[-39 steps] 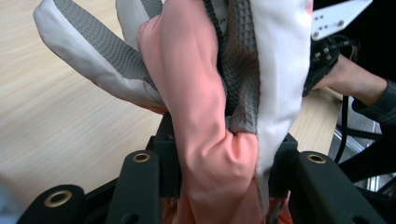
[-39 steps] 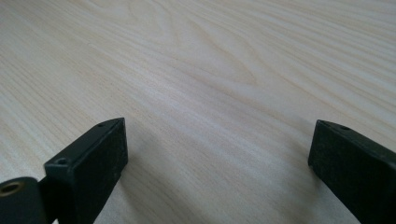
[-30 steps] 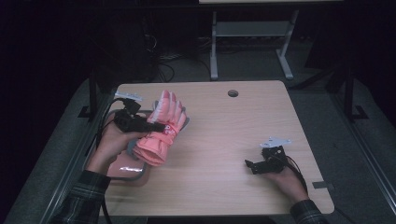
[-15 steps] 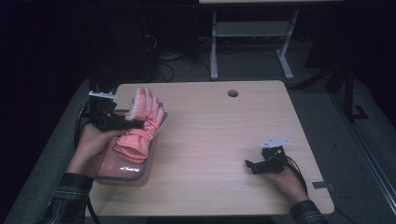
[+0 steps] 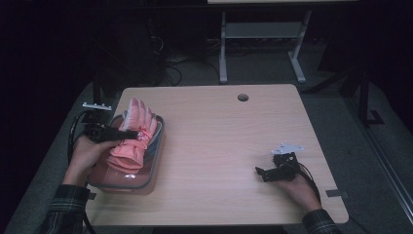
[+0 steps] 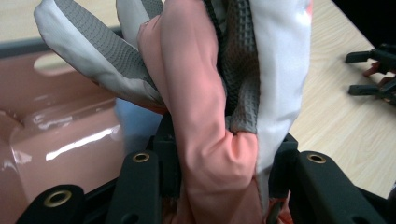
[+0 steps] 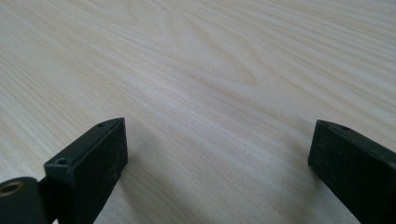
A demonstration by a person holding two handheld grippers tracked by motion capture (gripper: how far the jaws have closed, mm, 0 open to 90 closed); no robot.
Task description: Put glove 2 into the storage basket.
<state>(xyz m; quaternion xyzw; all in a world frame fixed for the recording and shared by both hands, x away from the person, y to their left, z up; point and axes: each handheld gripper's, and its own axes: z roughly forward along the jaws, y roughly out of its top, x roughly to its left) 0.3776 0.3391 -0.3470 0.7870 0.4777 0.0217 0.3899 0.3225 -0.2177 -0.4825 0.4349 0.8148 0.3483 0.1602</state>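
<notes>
Right now my left gripper point(image 5: 127, 132) is clamped on the pink-and-grey glove point(image 5: 134, 139), jaws pressing its bunched fabric from both sides, with the glove's fingers pointing away from me. I hold the glove just above the clear plastic bin point(image 5: 155, 161) at the table's point(image 5: 229, 146) left edge. Well to the right of the bin, my right gripper point(image 5: 260, 173) rests on the bare wood, jaws spread apart and gripping nothing.

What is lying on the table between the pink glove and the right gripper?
Nothing: in the high view, bare table separates the pink glove and the right gripper.
</notes>
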